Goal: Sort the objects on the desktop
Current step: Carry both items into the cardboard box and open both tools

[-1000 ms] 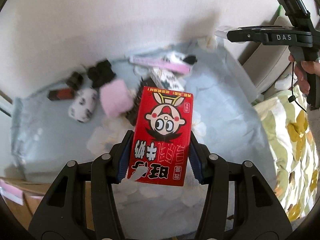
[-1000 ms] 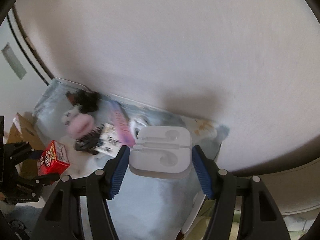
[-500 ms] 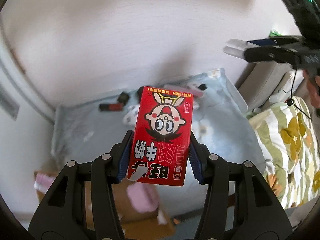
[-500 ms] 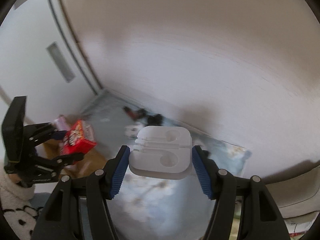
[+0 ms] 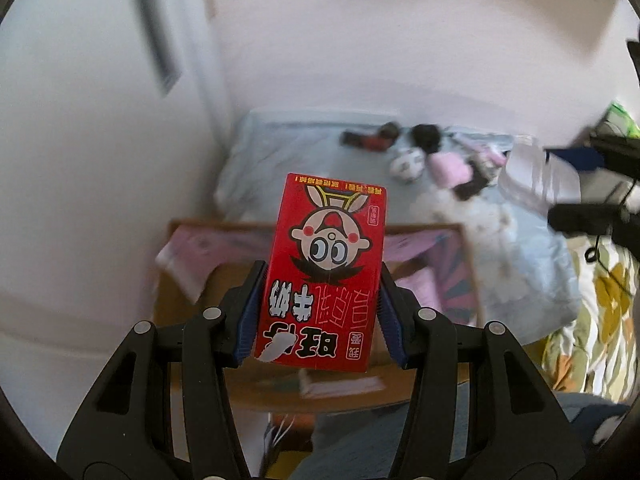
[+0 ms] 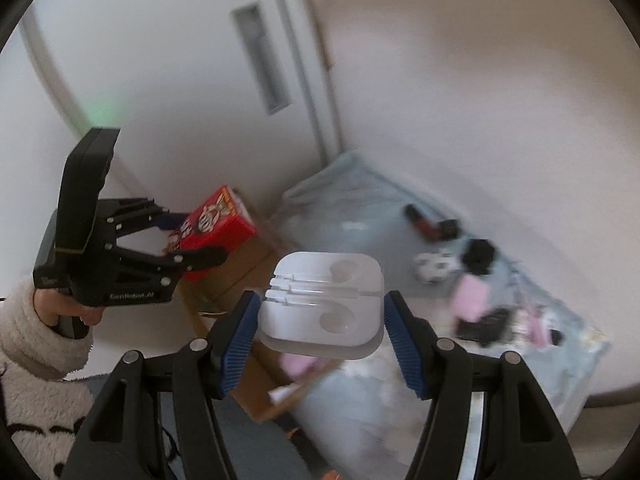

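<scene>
My left gripper [image 5: 322, 308] is shut on a red milk carton [image 5: 326, 268] with a cartoon face, held above an open cardboard box [image 5: 192, 300]. The carton also shows in the right wrist view [image 6: 216, 228], in the left gripper [image 6: 192, 240]. My right gripper [image 6: 322, 332] is shut on a white plastic earphone case [image 6: 324, 300], held in the air near the box's right side [image 6: 256, 264]. Small items lie on the light blue cloth [image 5: 288, 152]: a pink piece [image 5: 448, 168], a black-and-white ball [image 5: 406, 162], black pieces [image 5: 426, 136].
A white door with a narrow window [image 6: 260, 60] and a white wall stand behind the box. Pink papers [image 5: 200, 248] lie in the box. A floral cover [image 5: 592, 320] is at the right. The right gripper shows at the left wrist view's right edge [image 5: 592, 184].
Both grippers have pulled back and swung left from the cloth-covered table toward the cardboard box, each still holding its object. The box has come under the left gripper.
</scene>
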